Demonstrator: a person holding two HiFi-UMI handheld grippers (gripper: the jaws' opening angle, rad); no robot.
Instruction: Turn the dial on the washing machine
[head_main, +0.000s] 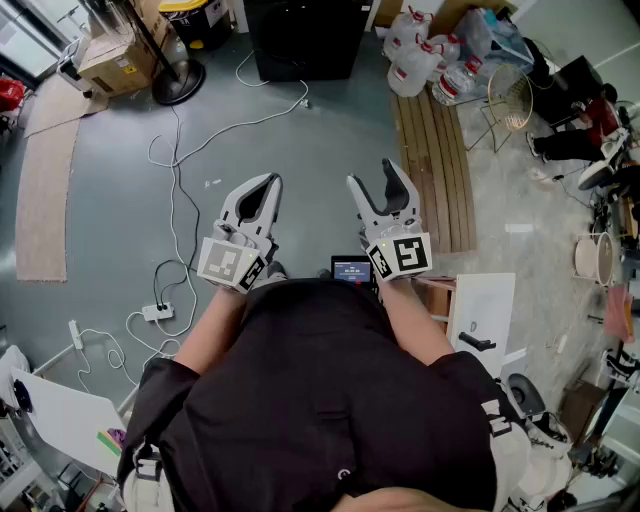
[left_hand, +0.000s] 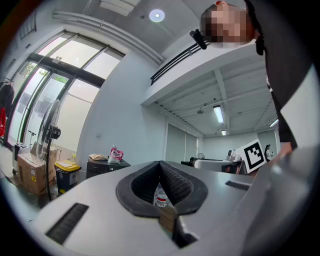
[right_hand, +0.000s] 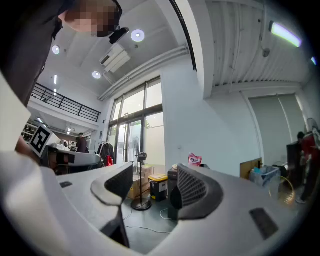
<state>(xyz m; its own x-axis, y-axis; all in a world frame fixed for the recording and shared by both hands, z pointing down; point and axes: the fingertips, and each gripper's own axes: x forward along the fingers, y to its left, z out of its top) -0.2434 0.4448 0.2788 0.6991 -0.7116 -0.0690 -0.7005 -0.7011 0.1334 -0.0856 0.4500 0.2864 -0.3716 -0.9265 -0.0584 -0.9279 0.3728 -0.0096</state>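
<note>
**Both grippers held level over the grey floor, left closed, right wide open**

In the head view the person's two arms reach forward at the centre of the frame. The left gripper has its jaw tips pressed together. Its own view shows nothing caught between them, only a distant bottle seen through the oval gap behind the tips. The right gripper stands spread about as wide as it goes, and its own view shows only open room between the pads. Beyond it are a standing fan and a yellow-lidded bin. A black cabinet sits at top centre, and a white cable trails across the floor on the left. I cannot make out the washing machine or its dial in any view.
</note>
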